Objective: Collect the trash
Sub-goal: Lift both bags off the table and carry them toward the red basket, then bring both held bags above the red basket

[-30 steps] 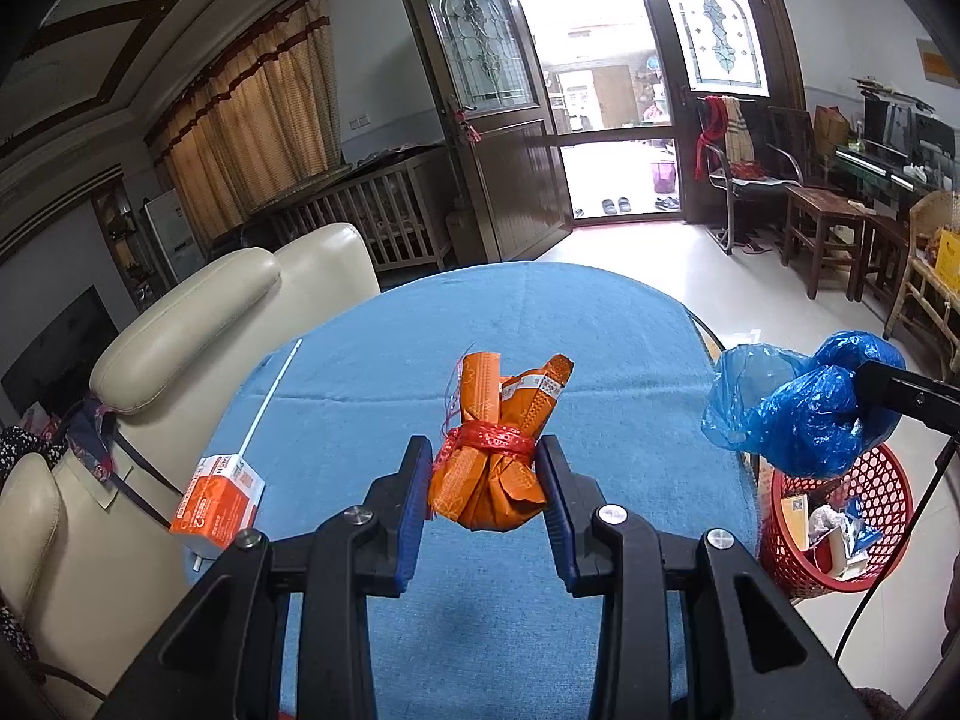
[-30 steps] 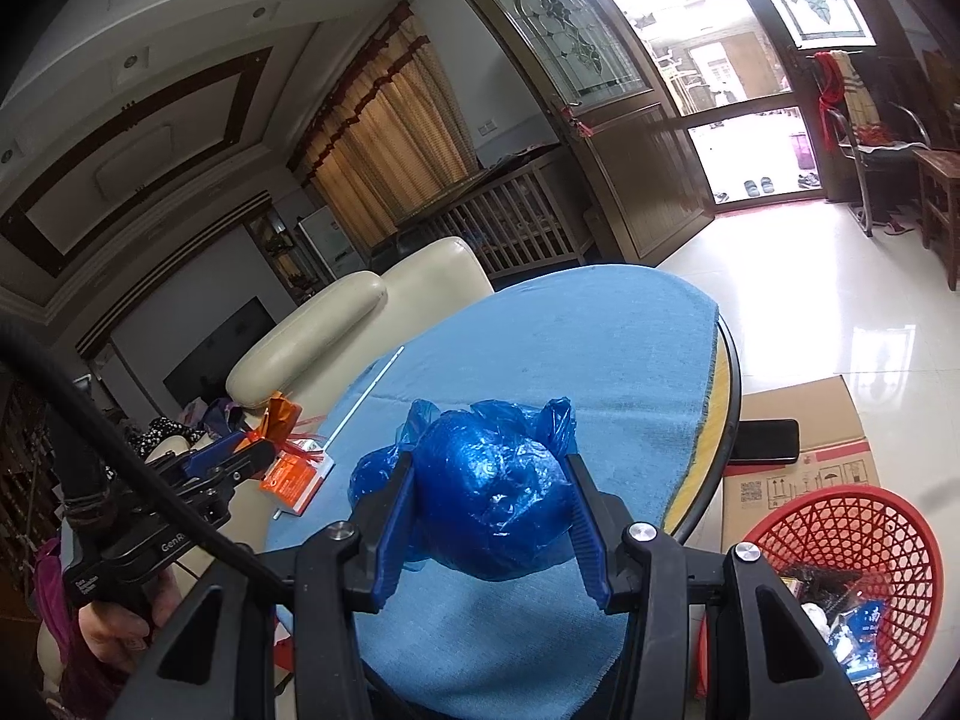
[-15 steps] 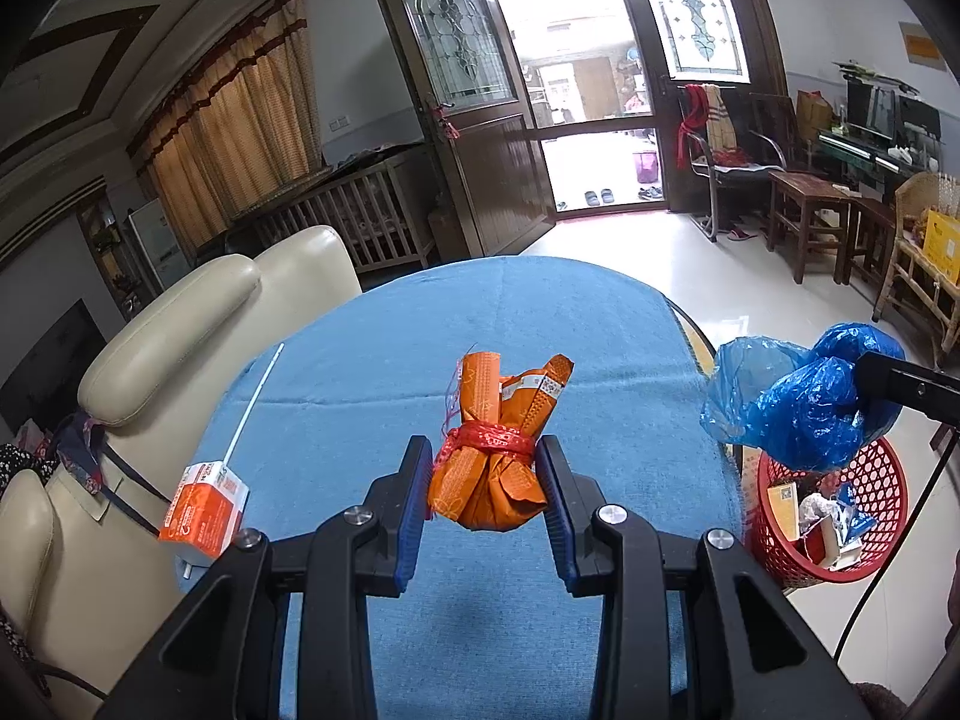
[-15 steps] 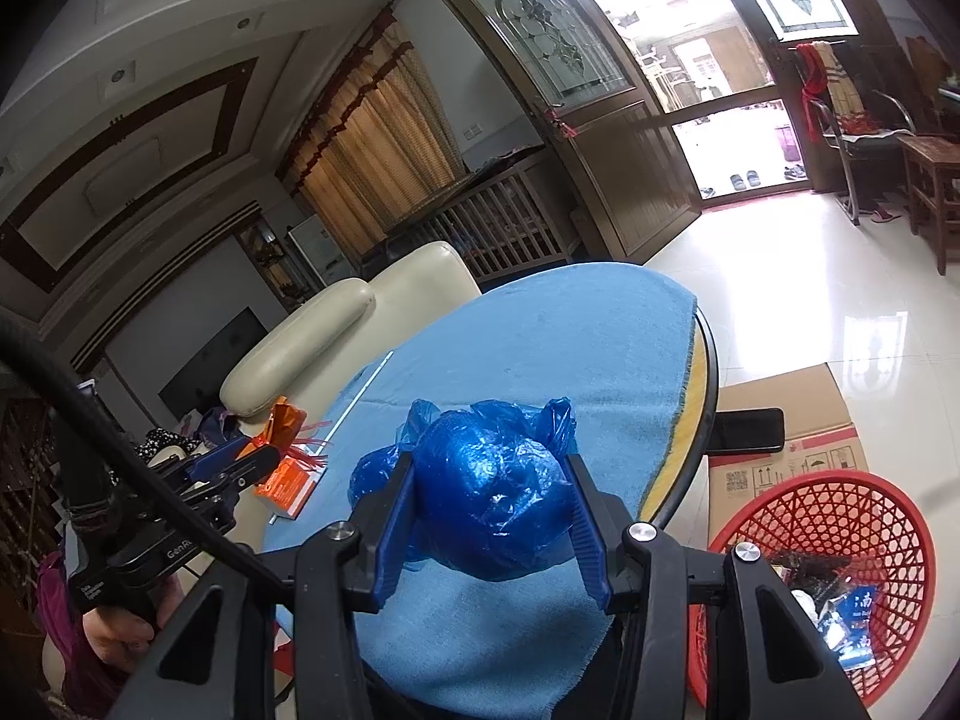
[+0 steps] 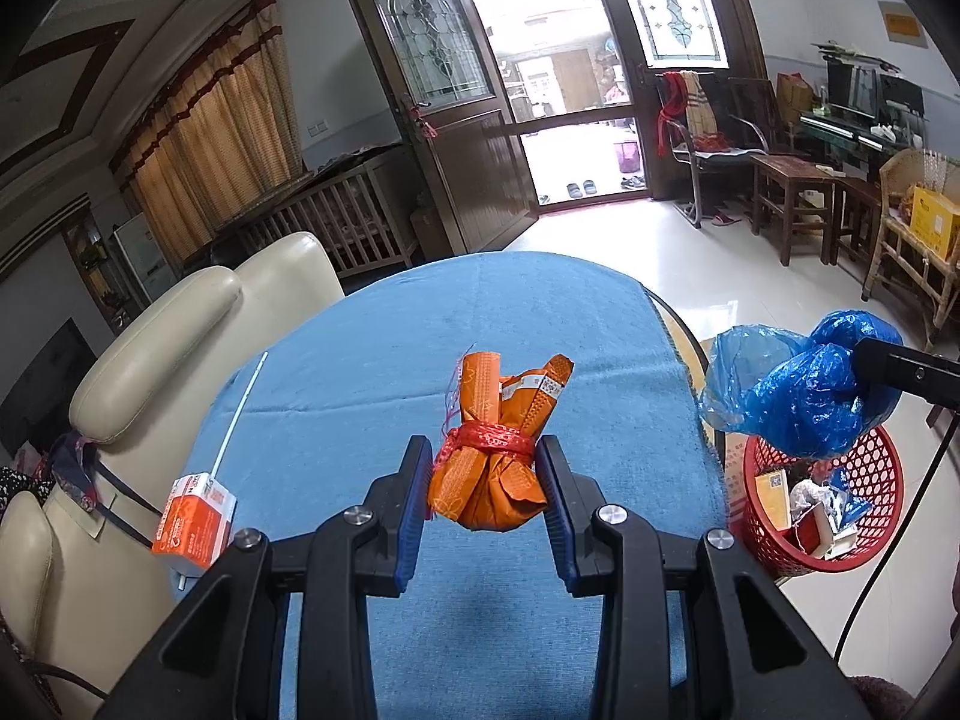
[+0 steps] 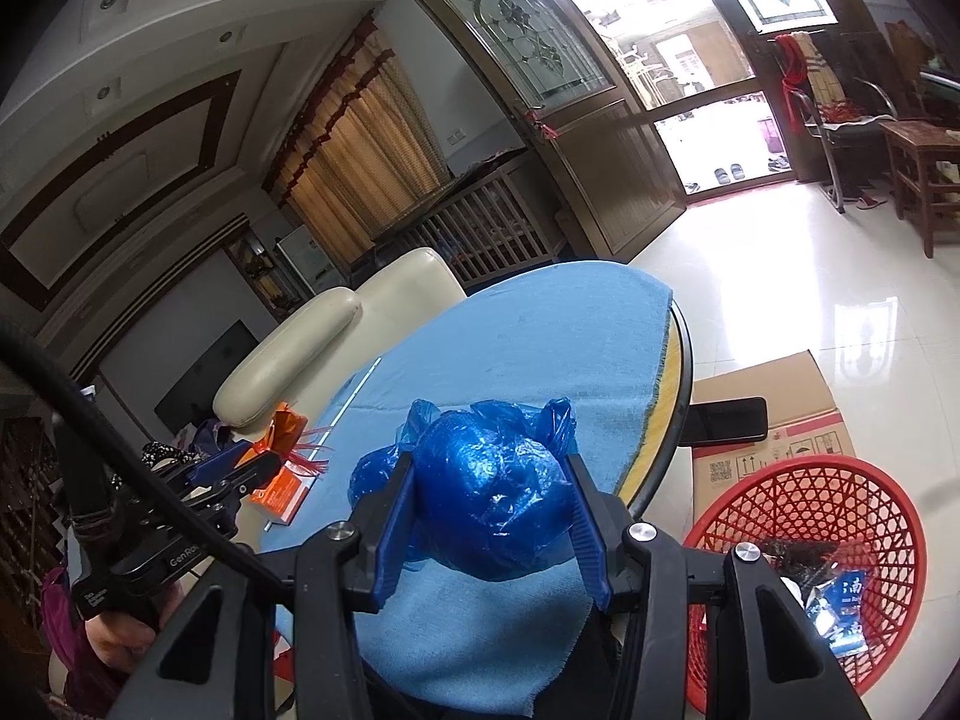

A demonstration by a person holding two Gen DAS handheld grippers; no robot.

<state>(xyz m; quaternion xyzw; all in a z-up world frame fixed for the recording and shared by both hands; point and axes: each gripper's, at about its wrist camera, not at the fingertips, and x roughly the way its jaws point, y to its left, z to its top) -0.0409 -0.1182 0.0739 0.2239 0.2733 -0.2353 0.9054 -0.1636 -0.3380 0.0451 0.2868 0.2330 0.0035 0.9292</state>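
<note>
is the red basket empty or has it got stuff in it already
Not empty: the red basket on the floor already holds cartons and wrappers, visible through its open top.

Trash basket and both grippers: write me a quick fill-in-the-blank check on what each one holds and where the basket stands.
1. The left gripper is shut on the ____ bundle.
2. The right gripper is shut on a crumpled ____ plastic bag.
3. The red basket stands on the ____ beside the table.
4. An orange carton lies on the table's ____ cloth.

Missing words: orange; blue; floor; blue
</note>
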